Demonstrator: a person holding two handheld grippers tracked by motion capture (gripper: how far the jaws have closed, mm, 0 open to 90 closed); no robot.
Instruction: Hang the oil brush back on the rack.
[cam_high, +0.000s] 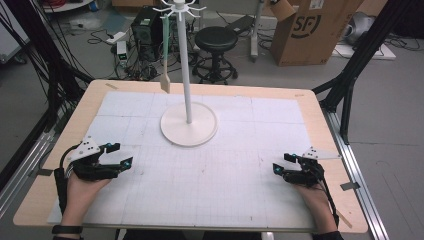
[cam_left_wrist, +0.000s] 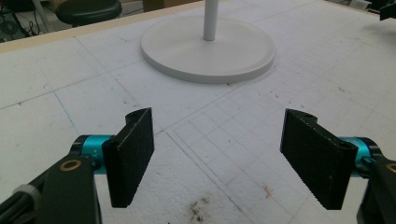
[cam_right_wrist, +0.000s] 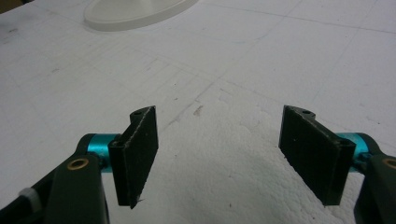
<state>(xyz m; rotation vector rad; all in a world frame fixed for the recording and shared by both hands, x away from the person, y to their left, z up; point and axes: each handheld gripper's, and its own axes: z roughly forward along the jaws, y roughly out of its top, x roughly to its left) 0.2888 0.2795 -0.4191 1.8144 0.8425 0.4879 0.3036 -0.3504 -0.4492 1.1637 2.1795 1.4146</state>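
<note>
A white stand with a round base (cam_high: 189, 131) and a tall pole (cam_high: 184, 60) rises from the middle of the white gridded mat. From a hook at its top hangs a spatula (cam_high: 165, 82) with a pale green handle. My left gripper (cam_high: 120, 155) rests open near the table's left front, nothing between its jaws. The right gripper (cam_high: 281, 162) rests open near the right front, also with nothing in it. In the left gripper view the base (cam_left_wrist: 208, 51) lies ahead beyond the open pads (cam_left_wrist: 133, 154). The right gripper view has the base (cam_right_wrist: 135, 11) at its top left.
The white mat (cam_high: 210, 175) covers most of the wooden table (cam_high: 320, 120). Behind the table stand a black stool (cam_high: 216, 40), a cardboard box (cam_high: 310, 27) and a computer tower (cam_high: 146, 30) among cables. Black frame legs (cam_high: 350, 75) flank the table.
</note>
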